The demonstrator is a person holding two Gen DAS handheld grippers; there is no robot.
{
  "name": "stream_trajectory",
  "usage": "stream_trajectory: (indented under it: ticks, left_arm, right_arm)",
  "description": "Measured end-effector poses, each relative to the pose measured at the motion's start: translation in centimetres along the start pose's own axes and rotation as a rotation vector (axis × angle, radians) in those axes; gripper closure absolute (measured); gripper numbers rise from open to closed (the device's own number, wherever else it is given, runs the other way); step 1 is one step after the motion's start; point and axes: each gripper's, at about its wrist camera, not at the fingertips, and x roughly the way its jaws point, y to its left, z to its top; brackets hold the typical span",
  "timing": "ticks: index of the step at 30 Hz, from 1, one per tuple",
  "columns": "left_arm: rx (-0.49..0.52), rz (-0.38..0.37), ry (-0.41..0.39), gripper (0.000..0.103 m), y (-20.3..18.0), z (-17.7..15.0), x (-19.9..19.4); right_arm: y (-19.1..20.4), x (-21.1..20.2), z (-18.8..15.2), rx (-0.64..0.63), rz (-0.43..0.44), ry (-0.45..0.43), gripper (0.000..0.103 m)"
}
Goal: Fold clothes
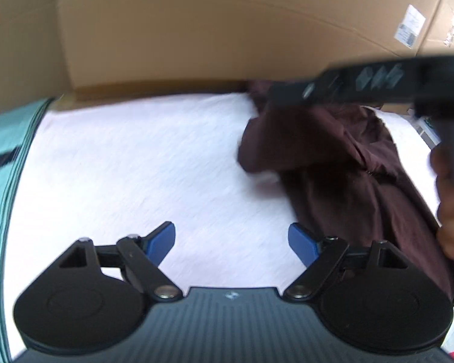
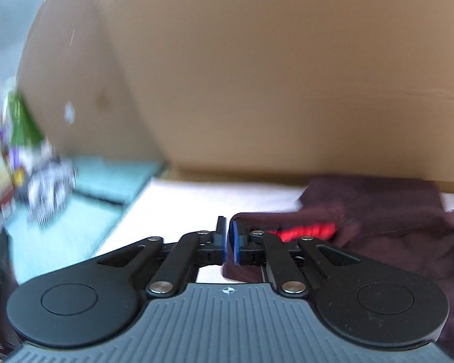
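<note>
Left gripper [image 1: 231, 240]: held low over the white sheet [image 1: 136, 175], blue pads [image 1: 162, 239] spread wide, nothing between them; fabric beneath is bare sheet. Maroon garment [image 1: 333, 163]: lies crumpled on the sheet's right side, reaching from the cardboard box [image 1: 196, 24] at the rear down to just beside the left gripper's right pad. Right gripper, seen from left wrist cam as a black bar crossing the upper right, sits above the garment; a person's hand [image 1: 452, 211] wraps its handle at the right edge, fingers curled around the grip. Right wrist cam: right gripper [image 2: 228, 239] is level w/ the sheet, pointing toward the box wall, fingers pressed nearly together w/ maroon cloth [image 2: 378, 220] bunched at and below the right pad; looks pinched on a fold of it, though blur limits certainty. Red patch [image 2: 307, 231] shows on the cloth just behind the right finger linkage. Teal cloth [image 1: 3, 157] w/ dark stripes lies beside the sheet's left edge. Both views motion-blurred.
</note>
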Motion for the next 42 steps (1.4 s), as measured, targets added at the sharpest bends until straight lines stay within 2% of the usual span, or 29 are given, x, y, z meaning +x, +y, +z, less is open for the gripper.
stream_trajectory:
  ticks: [1, 2, 3, 5, 6, 8, 9, 13, 16, 18, 23, 24, 25, 26, 27, 28, 31, 34, 37, 39, 42]
  left_arm:
    - [-0.012, 0.003, 0.003, 0.018, 0.7, -0.4, -0.2]
    - [-0.023, 0.006, 0.007, 0.018, 1.3, -0.7, -0.4]
    - [-0.035, 0.009, 0.01, 0.017, 2.0, -1.1, -0.5]
    - [-0.058, 0.014, 0.017, 0.017, 3.3, -1.9, -0.9]
    - [-0.071, 0.004, 0.014, 0.016, 3.7, -1.8, -0.8]
    - [-0.101, -0.033, 0.0, 0.015, 4.0, -0.9, -0.2]
    - [-0.115, -0.052, -0.007, 0.015, 4.2, -0.5, 0.2]
    - [-0.174, -0.126, -0.036, 0.012, 4.9, 1.1, 1.4]
    - [-0.274, -0.238, -0.022, 0.009, 5.5, 2.7, 3.3]
    - [-0.364, -0.297, 0.008, 0.014, 6.0, 3.4, 5.1]
    - [-0.512, -0.363, 0.019, 0.023, 6.1, 4.8, 8.4]
    - [-0.513, -0.366, 0.01, 0.039, 5.8, 5.1, 8.8]
    - [-0.501, -0.35, 0.005, 0.065, 5.4, 5.4, 9.2]
    - [-0.487, -0.331, 0.0, 0.077, 5.1, 5.6, 9.3]
    - [-0.476, -0.316, -0.008, 0.096, 4.8, 5.8, 9.4]
    - [-0.468, -0.309, -0.023, 0.101, 4.6, 5.9, 9.2]
    - [-0.4, -0.307, -0.094, 0.103, 3.7, 6.1, 7.0]
    - [-0.304, -0.359, -0.198, 0.103, 3.1, 5.4, 3.4]
    - [-0.161, -0.399, -0.298, 0.103, 2.7, 3.1, -0.8]
    - [-0.067, -0.416, -0.267, 0.103, 2.1, 1.0, -2.5]
    - [-0.013, -0.427, -0.141, 0.103, 1.5, -2.7, -3.1]
  right_arm:
    - [0.7, 0.9, -0.3, -0.021, 0.002, 0.043, 0.089]
    - [1.3, 1.7, -0.7, -0.036, 0.007, 0.086, 0.083]
    - [1.8, 2.0, -1.0, -0.045, 0.014, 0.118, 0.082]
    - [1.6, 1.1, -1.6, -0.026, 0.049, 0.112, 0.081]
    - [1.2, 0.4, -2.0, -0.008, 0.044, 0.103, 0.075]
    - [-0.3, -1.3, -2.7, 0.036, -0.014, 0.085, 0.063]
    - [-1.1, -2.1, -3.1, 0.058, -0.043, 0.076, 0.061]
    - [-5.8, -5.1, -4.8, 0.218, -0.192, 0.064, 0.061]
    - [-8.5, -7.4, -6.4, 0.309, -0.297, 0.066, 0.061]
    - [-9.6, -8.8, -7.7, 0.345, -0.357, 0.071, 0.061]
    - [-11.8, -11.1, -10.4, 0.436, -0.448, 0.08, 0.059]
    - [-12.0, -11.5, -10.8, 0.445, -0.458, 0.078, 0.059]
    - [-12.2, -12.0, -11.0, 0.448, -0.467, 0.074, 0.059]
    - [-12.4, -12.3, -11.2, 0.45, -0.474, 0.07, 0.059]
    - [-12.5, -12.5, -11.4, 0.449, -0.477, 0.067, 0.059]
    - [-12.4, -12.5, -11.4, 0.439, -0.487, 0.065, 0.058]
    - [-12.0, -12.2, -11.0, 0.375, -0.544, 0.07, 0.058]
    - [-11.6, -11.4, -10.7, 0.311, -0.561, 0.096, 0.058]
    - [-11.1, -10.5, -10.6, 0.252, -0.568, 0.141, 0.058]
    - [-10.8, -9.9, -10.8, 0.202, -0.586, 0.186, 0.058]
    - [-10.5, -9.2, -11.5, 0.143, -0.606, 0.247, 0.057]
